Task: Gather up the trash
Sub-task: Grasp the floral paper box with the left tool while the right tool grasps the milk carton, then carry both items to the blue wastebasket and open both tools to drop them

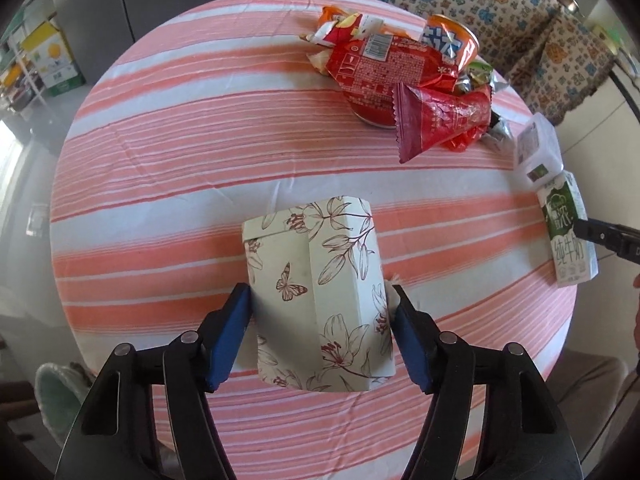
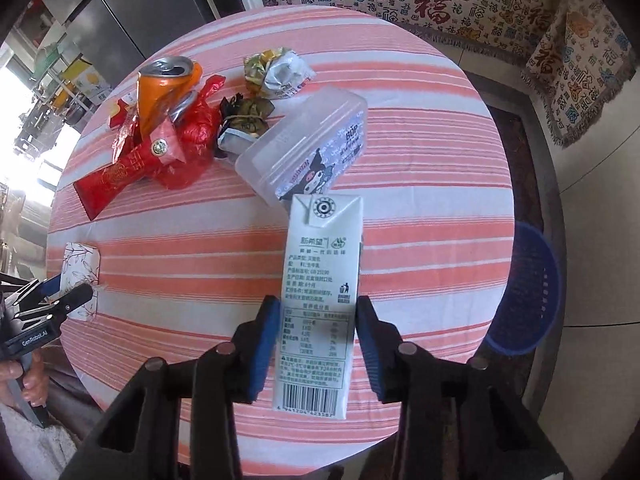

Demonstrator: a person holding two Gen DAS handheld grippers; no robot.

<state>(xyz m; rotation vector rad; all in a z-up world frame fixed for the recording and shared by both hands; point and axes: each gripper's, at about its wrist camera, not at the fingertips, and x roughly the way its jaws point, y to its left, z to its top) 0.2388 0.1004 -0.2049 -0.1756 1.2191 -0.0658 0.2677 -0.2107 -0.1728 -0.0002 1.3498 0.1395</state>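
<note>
A floral tissue pack (image 1: pixel 316 292) with a butterfly print lies on the round striped table (image 1: pixel 168 152). My left gripper (image 1: pixel 320 300) has its blue pads against both sides of it, shut on it. It also shows in the right wrist view (image 2: pixel 82 264). A white milk carton (image 2: pixel 320 292) lies between the pads of my right gripper (image 2: pixel 316 312); the pads sit at its sides, with a thin gap showing on the right. The carton's green side shows in the left wrist view (image 1: pixel 568 228).
A trash pile sits at the far side: an orange can (image 2: pixel 164 92), red wrappers (image 1: pixel 384 68), crumpled foil wrappers (image 2: pixel 276 68) and a clear plastic box (image 2: pixel 308 148). A blue basket (image 2: pixel 524 296) stands on the floor to the right. A patterned sofa (image 2: pixel 440 0) is behind.
</note>
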